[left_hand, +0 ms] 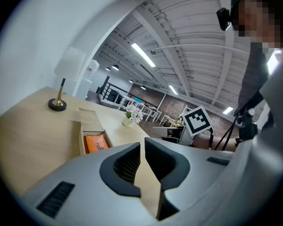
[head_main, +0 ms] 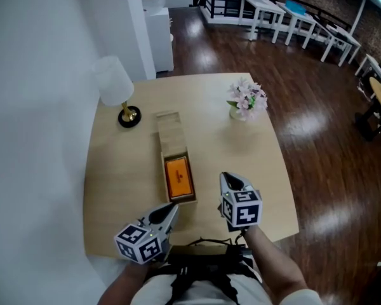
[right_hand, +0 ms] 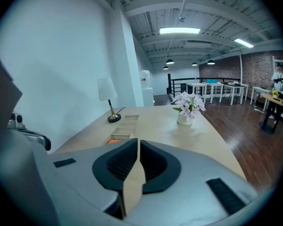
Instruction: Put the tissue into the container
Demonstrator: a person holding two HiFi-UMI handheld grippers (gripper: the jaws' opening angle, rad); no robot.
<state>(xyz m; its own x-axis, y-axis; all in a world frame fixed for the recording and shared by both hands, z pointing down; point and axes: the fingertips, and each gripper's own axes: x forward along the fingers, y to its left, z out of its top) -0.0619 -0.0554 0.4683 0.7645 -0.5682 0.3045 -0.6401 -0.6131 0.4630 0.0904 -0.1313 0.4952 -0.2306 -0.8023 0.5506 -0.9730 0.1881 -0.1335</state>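
Wooden container (head_main: 169,135) — long, rectangular, orange tissue pack (head_main: 179,177) inside

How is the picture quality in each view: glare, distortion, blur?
Head view: fairly sharp, bright glare patches on the dark wooden floor, the white lamp shade nearly washed out against the wall. Left gripper view: strong fisheye bending, black rounded corners, a glowing ceiling light strip. Right gripper view: the same fisheye curve, and the ceiling lamp is overexposed.
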